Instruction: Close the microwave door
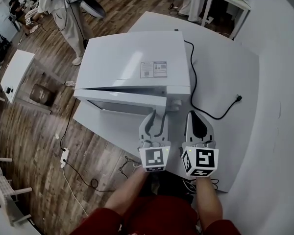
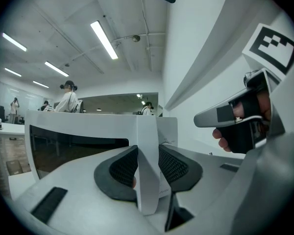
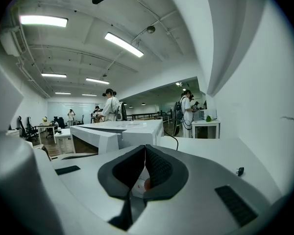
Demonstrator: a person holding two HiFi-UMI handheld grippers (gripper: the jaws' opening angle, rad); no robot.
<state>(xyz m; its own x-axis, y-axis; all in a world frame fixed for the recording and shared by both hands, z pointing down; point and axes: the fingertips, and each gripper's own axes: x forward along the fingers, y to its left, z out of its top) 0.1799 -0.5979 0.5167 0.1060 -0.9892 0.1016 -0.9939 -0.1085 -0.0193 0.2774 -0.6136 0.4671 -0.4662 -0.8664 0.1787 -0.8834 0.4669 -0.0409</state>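
Observation:
A white microwave (image 1: 137,58) stands on the white table (image 1: 235,131), its door (image 1: 122,101) slightly ajar, free edge toward me at the right. My left gripper (image 1: 156,119) reaches that free edge. In the left gripper view the door's edge (image 2: 148,180) stands upright between the two dark pads (image 2: 120,168), which press on it from both sides. To the right, my right gripper (image 1: 196,119) hovers over the table beside the control panel (image 1: 177,102), apart from the microwave. Its pads (image 3: 159,168) meet at the tips with nothing held.
A black power cable (image 1: 193,77) runs from the microwave's back across the table to a loose plug (image 1: 238,99). A person (image 1: 63,9) stands at the far left on the wooden floor. A small white table (image 1: 17,72) and a power strip (image 1: 64,155) sit left.

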